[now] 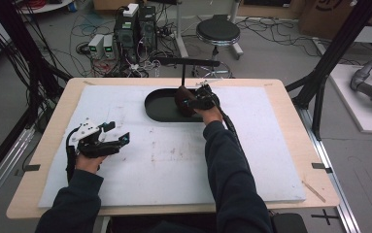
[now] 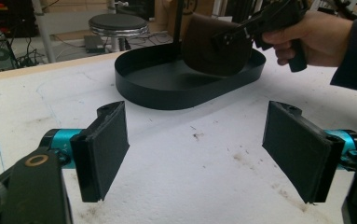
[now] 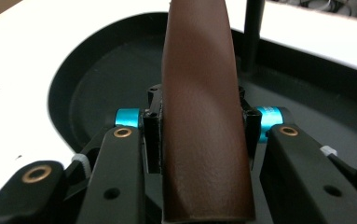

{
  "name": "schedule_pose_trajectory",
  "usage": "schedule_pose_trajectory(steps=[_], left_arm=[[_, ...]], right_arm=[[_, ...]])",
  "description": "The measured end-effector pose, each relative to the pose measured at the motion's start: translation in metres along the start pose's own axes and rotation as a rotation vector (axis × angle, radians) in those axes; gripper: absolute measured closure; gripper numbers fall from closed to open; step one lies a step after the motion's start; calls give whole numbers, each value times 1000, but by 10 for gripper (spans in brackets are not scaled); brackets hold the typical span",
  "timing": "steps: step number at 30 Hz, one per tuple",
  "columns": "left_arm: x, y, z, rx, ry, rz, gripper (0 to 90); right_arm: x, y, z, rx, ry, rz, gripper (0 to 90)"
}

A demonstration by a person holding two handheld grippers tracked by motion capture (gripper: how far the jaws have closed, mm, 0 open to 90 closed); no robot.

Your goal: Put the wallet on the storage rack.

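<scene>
Right gripper [image 3: 199, 123] clamped on brown leather pouch [image 3: 204, 116] over black oval tray [image 3: 97, 84]; lower gently, clear of upright post [image 3: 253, 32]. Left gripper [image 2: 195, 154] wide open, empty.

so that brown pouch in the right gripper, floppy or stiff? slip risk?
Probably semi-stiff: the brown pouch stands edge-up between the right gripper jaws without sagging, and keeps its rounded shape in the left gripper view. Its surface looks grained like leather, so slipping seems unlikely. Likely light: a pinch near one edge holds it over the black tray.
</scene>
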State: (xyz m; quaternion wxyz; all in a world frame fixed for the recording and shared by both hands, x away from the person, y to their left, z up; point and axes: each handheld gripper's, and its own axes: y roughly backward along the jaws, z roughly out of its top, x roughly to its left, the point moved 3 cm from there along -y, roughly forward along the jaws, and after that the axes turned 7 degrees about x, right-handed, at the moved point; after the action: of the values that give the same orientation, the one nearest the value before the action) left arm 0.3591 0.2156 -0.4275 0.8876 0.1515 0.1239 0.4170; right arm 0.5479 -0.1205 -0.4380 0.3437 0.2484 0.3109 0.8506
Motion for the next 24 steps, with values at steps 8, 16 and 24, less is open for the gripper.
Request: schedule_pose_trajectory(steps=[8,16,24], left_arm=[[0,-1,0,4,3,2,221],[0,-3,0,0,15,-2,220],[2,-3,2,-21,53,0,190]], right_arm=[[-16,14,0,-31,-34,-124,382],[-26,53,-7,2,27,-198,352],[-30,119,-50,7,102,-177,263]])
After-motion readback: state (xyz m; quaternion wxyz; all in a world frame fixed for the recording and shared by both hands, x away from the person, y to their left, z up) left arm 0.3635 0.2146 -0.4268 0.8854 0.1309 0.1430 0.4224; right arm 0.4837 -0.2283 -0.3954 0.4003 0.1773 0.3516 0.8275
